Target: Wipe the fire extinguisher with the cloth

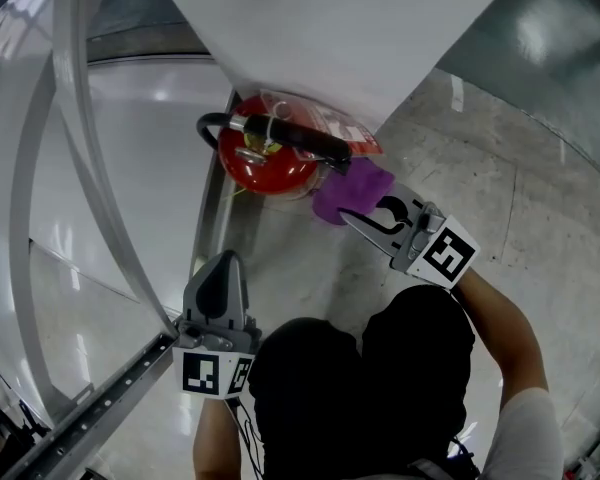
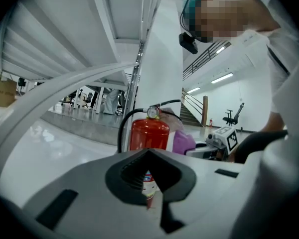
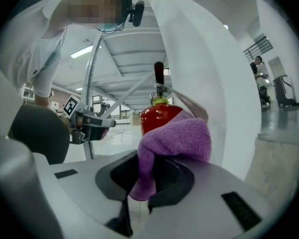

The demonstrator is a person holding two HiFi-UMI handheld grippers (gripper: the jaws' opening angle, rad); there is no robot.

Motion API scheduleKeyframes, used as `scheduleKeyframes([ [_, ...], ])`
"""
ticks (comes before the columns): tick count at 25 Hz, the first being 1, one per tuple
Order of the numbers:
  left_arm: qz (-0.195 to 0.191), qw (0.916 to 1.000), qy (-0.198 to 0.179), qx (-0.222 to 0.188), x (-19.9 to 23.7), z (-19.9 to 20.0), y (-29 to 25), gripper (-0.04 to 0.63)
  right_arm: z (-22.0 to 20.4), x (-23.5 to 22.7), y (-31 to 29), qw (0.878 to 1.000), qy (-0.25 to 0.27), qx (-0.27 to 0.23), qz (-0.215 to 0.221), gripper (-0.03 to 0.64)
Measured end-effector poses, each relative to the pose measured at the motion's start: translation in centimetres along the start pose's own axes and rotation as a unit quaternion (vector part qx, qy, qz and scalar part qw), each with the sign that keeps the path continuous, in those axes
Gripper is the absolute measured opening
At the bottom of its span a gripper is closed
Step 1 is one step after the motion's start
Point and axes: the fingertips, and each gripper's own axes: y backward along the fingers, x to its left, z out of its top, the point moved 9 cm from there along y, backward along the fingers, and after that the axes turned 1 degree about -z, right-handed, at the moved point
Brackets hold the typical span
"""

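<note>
- Lower left, the left gripper [image 1: 223,264] is pressed together and empty, apart from the extinguisher.
- At centre, the right gripper [image 1: 352,220] pinches one fold of the fuzzy purple cloth [image 1: 352,190]. A hard rub could tug it free.
- Just above, the glossy red, rounded fire extinguisher [image 1: 265,160] stands by a white pillar [image 1: 330,28]. The cloth may snag its black handle.

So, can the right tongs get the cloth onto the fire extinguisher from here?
Likely yes: the right tongs hold the purple cloth right beside the red fire extinguisher, nothing between them.
</note>
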Motion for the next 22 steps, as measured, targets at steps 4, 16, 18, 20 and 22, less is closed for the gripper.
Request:
scheduleKeyframes([
  [4, 0.034, 0.9991, -0.024, -0.013, 0.7, -1.1, 0.3, 0.005, -5.5, -0.2, 0.7, 0.996, -0.034, 0.068, -0.036, 0.057],
  [16, 0.089, 0.9958, -0.018, -0.014, 2.5, -4.4, 1.5, 0.005, -20.4, 0.3, -5.8, 0.966, -0.176, 0.169, -0.084, 0.057],
  [18, 0.092, 0.9954, -0.02, -0.014, 2.9, -4.4, 1.8, 0.005, -21.4, 0.4, -6.8, 0.958, -0.202, 0.182, -0.088, 0.057],
  [20, 0.097, 0.995, -0.018, -0.015, 3.2, -4.5, 2.2, 0.005, -22.0, 0.0, -7.4, 0.95, -0.232, 0.187, -0.098, 0.057],
  [22, 0.098, 0.995, -0.015, -0.014, 3.5, -4.5, 2.6, 0.005, -22.4, -0.5, -8.0, 0.943, -0.249, 0.191, -0.107, 0.057],
])
